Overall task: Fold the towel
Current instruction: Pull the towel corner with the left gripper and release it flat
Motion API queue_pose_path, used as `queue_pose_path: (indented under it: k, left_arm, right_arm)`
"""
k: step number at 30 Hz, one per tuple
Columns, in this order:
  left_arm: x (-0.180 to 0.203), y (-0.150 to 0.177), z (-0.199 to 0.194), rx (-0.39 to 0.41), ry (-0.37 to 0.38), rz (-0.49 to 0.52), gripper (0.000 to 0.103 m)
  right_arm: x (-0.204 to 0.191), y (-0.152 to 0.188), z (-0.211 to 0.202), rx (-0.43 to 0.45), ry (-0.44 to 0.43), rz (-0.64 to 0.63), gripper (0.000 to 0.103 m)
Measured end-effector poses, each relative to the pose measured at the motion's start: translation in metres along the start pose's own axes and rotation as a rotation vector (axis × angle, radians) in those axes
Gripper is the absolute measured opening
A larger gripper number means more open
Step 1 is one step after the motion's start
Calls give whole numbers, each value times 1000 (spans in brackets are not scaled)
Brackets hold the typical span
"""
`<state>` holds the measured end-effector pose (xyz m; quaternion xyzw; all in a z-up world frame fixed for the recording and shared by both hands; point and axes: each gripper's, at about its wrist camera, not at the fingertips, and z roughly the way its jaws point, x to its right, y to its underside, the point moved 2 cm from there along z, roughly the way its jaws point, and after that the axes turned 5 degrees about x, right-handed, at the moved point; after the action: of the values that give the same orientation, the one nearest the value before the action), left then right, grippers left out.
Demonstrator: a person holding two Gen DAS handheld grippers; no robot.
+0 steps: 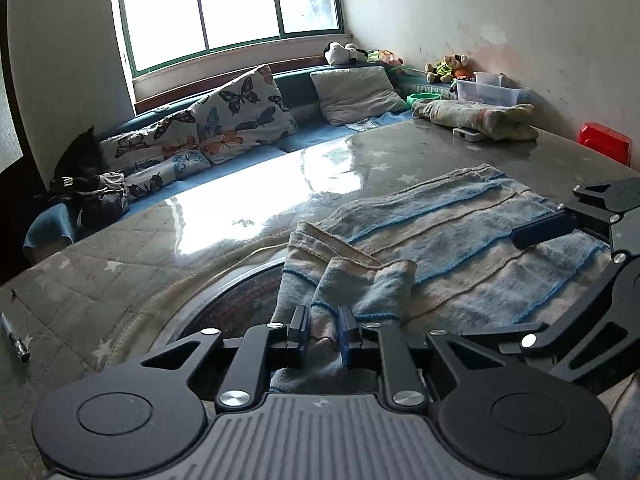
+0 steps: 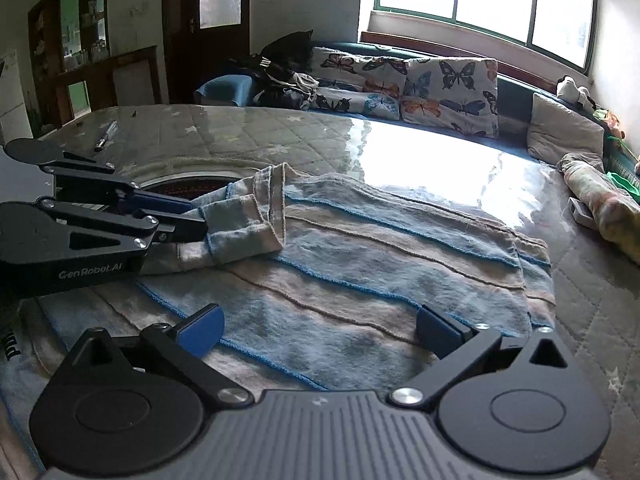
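Left gripper (image 1: 323, 330) pinches towel (image 2: 360, 264) corner; right gripper (image 2: 318, 330) open, prob. just above it.

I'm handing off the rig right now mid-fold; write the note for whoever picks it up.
Left gripper: shut on a bunched corner of the towel, lifted slightly over the cloth.
Right gripper: open, empty, hovering low over the near part of the towel.
Towel: striped blue and beige, spread on the glossy table, already doubled along its far side, with the left corner turned in.
Done: a first fold seems to be in place, and the corner is gripped.
Left: probably grip the near edge with the right gripper, carry both across, lay flat and smooth.
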<state>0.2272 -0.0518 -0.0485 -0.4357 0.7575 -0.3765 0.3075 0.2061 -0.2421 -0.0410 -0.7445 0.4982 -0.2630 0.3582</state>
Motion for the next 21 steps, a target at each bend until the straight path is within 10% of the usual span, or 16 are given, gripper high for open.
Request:
queue_pose_path:
  k: [13, 21]
  left_arm:
    - [-61, -16, -14, 66, -202, -119, 6]
    - [-121, 7, 4, -42, -359, -168, 6]
  right_arm:
    - [-1, 0, 1, 11, 1, -3, 103]
    - [-2, 1, 1, 14, 2, -4, 103]
